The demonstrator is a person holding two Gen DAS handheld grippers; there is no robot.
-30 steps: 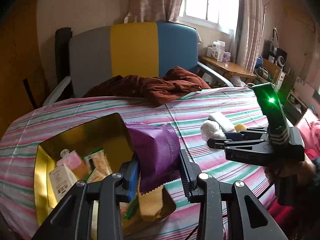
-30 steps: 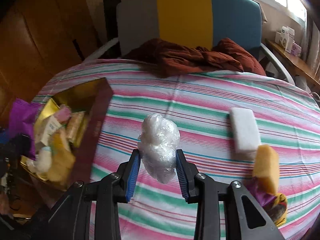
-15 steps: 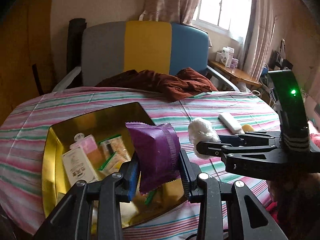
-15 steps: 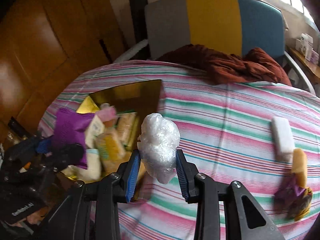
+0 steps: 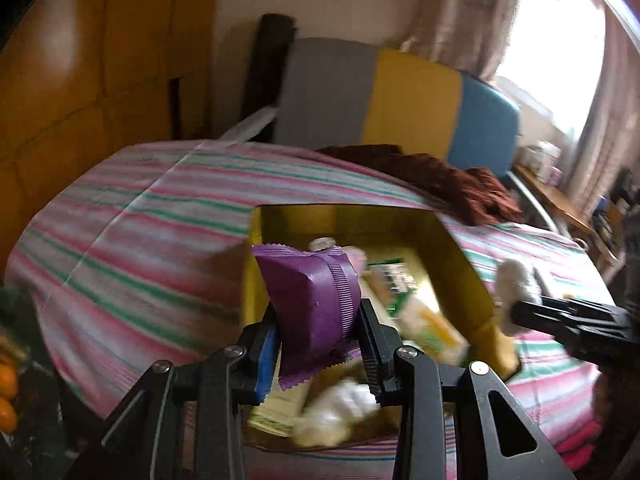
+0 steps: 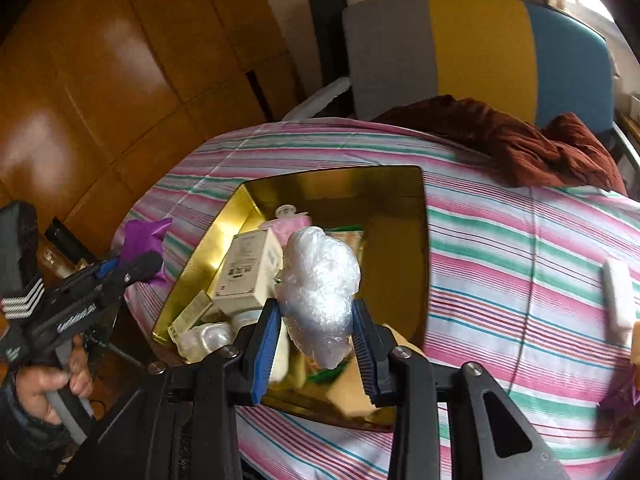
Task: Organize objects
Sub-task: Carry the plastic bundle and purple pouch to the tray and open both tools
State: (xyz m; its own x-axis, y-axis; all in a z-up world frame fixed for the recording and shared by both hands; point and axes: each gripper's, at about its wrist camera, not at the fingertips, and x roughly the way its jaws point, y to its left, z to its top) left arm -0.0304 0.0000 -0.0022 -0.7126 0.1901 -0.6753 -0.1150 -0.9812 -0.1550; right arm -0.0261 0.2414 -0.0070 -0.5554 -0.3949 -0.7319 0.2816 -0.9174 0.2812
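Wooden wall panels [image 6: 100,80], bright curtained window [image 5: 560,60], tricolour chair [image 6: 480,52].

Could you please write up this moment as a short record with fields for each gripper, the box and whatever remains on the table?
left gripper: jaws shut on the purple snack packet
right gripper: jaws shut on the clear plastic bundle, over the box
gold box: open on the striped tablecloth, holding a white carton and other packets
outside the box: white block to the right
far side: maroon cloth

Black gripper [image 6: 316,354] frames, blue pads [image 6: 267,344], silver screws
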